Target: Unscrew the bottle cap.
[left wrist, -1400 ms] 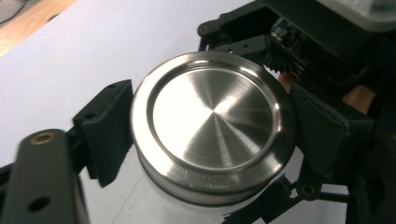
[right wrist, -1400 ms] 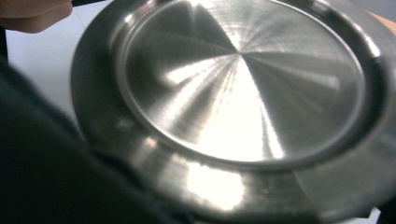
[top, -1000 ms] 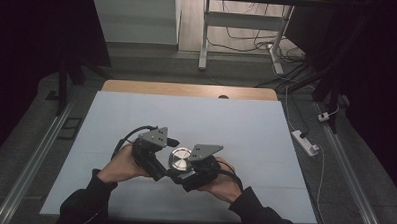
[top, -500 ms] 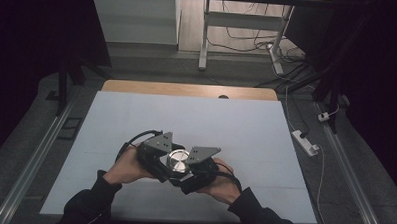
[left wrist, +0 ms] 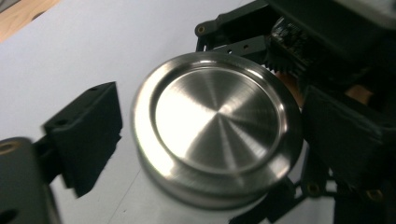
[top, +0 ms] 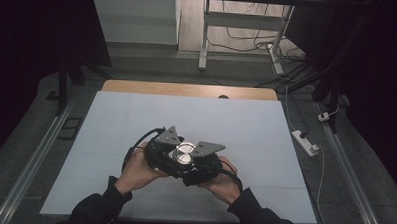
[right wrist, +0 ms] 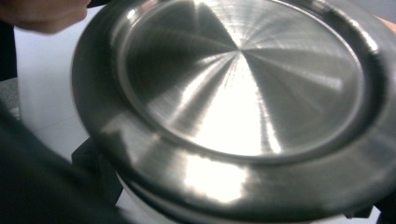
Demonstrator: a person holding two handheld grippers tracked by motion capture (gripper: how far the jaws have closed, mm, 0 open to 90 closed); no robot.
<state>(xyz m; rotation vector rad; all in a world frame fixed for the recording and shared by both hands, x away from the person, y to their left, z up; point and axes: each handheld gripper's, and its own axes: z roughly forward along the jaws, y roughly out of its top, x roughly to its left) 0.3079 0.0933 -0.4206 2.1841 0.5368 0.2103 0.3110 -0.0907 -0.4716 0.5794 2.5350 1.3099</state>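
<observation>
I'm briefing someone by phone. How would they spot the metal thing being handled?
Look at the pale table, near its front edge, where two hands meet. Between the two black grippers sits a round metal lid: the one shiny, brushed-silver disc with a raised rim among matte black parts.

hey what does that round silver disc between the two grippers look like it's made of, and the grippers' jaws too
The round silver disc looks like brushed metal, probably steel or aluminium: fine radial streaks fan from its centre and its raised rim catches bright glints. The black jaws look like matte moulded or printed plastic: dull, no shine, with small screw holes.
</observation>
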